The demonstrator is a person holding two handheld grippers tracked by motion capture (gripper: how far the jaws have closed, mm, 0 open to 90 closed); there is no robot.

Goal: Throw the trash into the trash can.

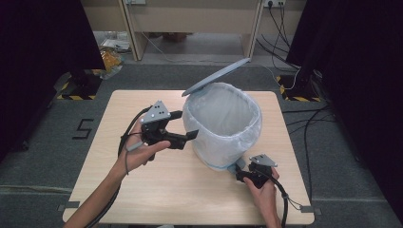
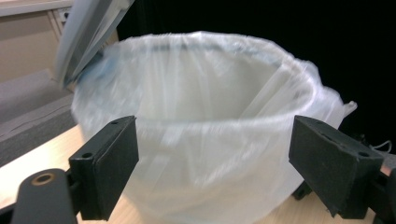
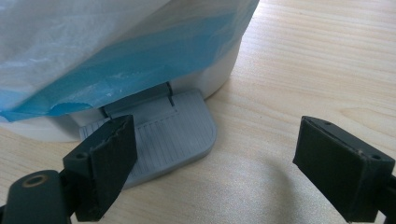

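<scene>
We see the lined bin mid-frame on the surface, lid raised. Both the left gripper and right gripper gape wide, empty. If our right one slips off the pedal, the lid may drop.

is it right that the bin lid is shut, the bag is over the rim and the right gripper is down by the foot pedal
Not quite: the lid is raised, tilted up behind the bin, as the high view shows. The bag is over the rim, and the right gripper is open at the pedal.
</scene>
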